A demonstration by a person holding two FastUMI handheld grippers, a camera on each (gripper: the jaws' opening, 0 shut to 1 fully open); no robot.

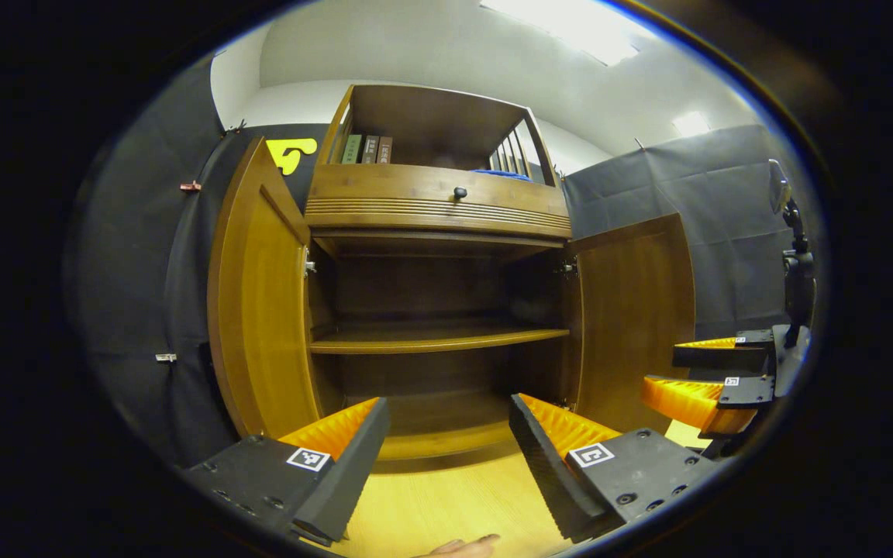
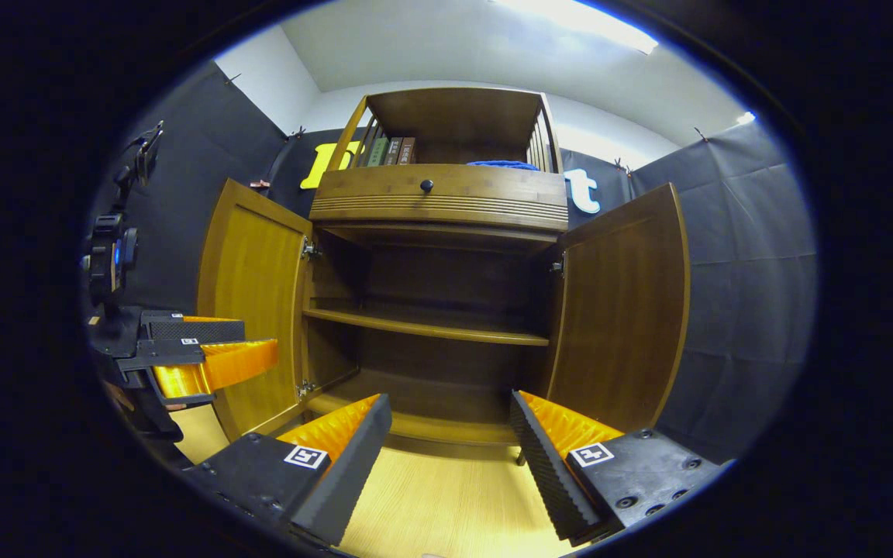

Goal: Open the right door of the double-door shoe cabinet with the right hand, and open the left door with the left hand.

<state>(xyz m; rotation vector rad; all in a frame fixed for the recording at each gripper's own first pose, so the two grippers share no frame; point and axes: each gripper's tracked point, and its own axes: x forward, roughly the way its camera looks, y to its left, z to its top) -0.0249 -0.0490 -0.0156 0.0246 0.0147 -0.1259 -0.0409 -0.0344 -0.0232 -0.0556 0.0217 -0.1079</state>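
Standing open, both flat wooden doors (image 2: 623, 310) flank spread, empty ridged tools (image 2: 446, 434).

Book spines (image 1: 369, 149) too small to read (blue thing (image 1: 502, 175) behind drawer half-hidden).

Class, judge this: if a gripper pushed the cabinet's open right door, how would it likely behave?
The right door looks like a stiff wooden panel, so it would probably swing, not flex. Its hinge should guide it in an arc. The glossy face may let fingers slip.
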